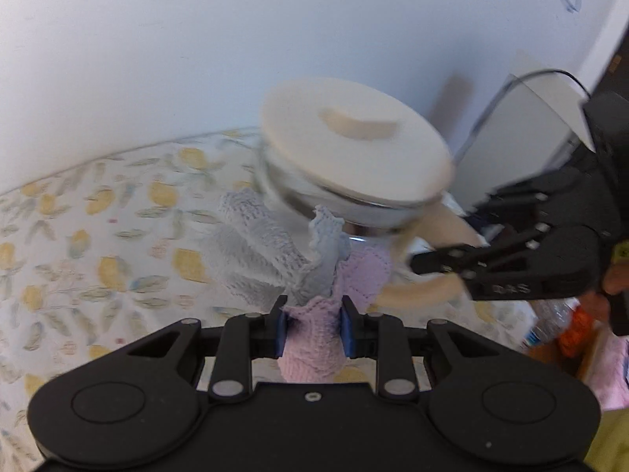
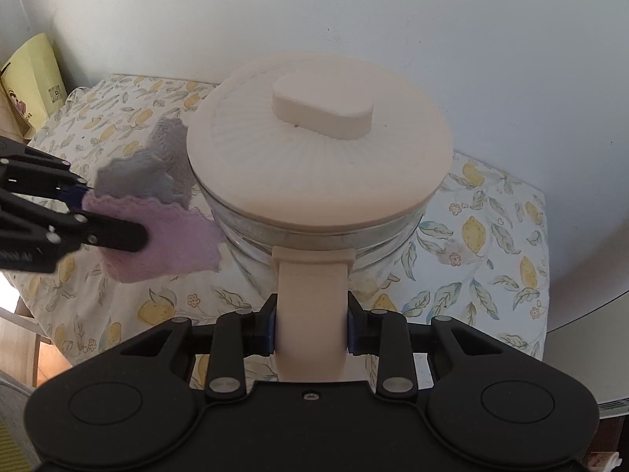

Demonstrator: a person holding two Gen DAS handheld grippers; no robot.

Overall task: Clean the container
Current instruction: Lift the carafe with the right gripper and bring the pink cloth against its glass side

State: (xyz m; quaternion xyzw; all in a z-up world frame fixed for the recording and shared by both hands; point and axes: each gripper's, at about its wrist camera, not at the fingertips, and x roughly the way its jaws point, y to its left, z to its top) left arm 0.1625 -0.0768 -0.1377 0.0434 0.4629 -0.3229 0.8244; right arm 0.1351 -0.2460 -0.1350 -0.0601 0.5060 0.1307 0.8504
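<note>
A glass container (image 2: 314, 236) with a cream ribbed lid (image 2: 318, 149) and a cream handle (image 2: 312, 306) stands on the lemon-print tablecloth. My right gripper (image 2: 312, 328) is shut on that handle; in the left wrist view it (image 1: 428, 263) comes in from the right. My left gripper (image 1: 313, 328) is shut on a knitted cloth (image 1: 310, 346), pink with a grey-blue part (image 1: 271, 247). The cloth hangs against the left side of the glass wall (image 1: 314, 200). From the right wrist view the cloth (image 2: 165, 232) and left gripper (image 2: 114, 228) sit left of the container.
A white wall rises behind the table (image 2: 491, 259). A yellow paper bag (image 2: 35, 78) stands at the far left. At the right in the left wrist view are a plastic bottle (image 1: 550, 322), orange items, a grey box (image 1: 523, 149) and a cable.
</note>
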